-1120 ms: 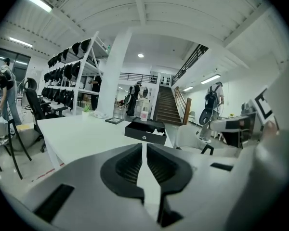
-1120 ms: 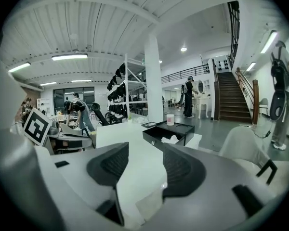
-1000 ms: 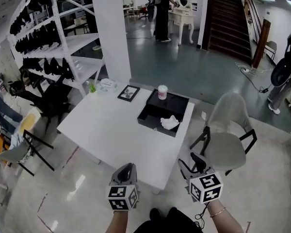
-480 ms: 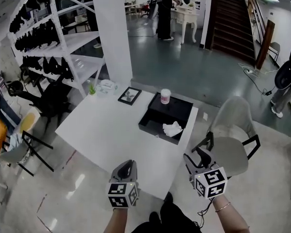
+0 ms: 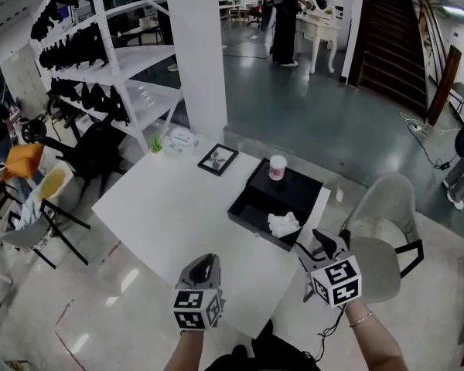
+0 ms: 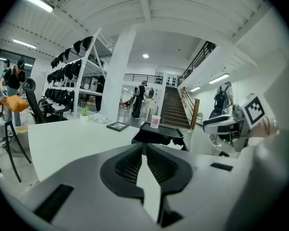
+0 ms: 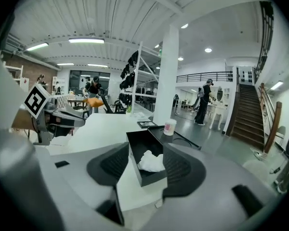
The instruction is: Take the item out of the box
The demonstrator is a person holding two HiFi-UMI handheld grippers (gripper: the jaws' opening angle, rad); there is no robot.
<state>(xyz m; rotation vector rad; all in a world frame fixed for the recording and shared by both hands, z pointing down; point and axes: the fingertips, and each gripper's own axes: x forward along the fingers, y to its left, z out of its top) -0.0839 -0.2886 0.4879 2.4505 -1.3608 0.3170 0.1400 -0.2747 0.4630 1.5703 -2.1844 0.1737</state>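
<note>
An open black box (image 5: 257, 204) lies on the right part of the white table (image 5: 170, 207); a crumpled white item (image 5: 283, 223) rests in its near half. A white cup with a pink label (image 5: 278, 167) stands on its far half. My right gripper (image 5: 322, 246) hovers just off the box's near right corner, open and empty; in the right gripper view the box (image 7: 135, 153) and the item (image 7: 151, 161) show ahead between its jaws (image 7: 145, 163). My left gripper (image 5: 200, 272) is shut and empty over the table's front edge, pointing across the table (image 6: 145, 150).
A framed picture (image 5: 218, 159), a small plant (image 5: 156, 143) and a plate lie at the table's far side. A grey chair (image 5: 387, 242) stands right of the table, black chairs at the left. A white pillar (image 5: 197, 52) and a shelf rack (image 5: 100, 68) rise behind.
The table and box have come nearer in view. Both grippers moved forward; the right one now reaches the box's near right corner. Neither gripper's jaws changed.
</note>
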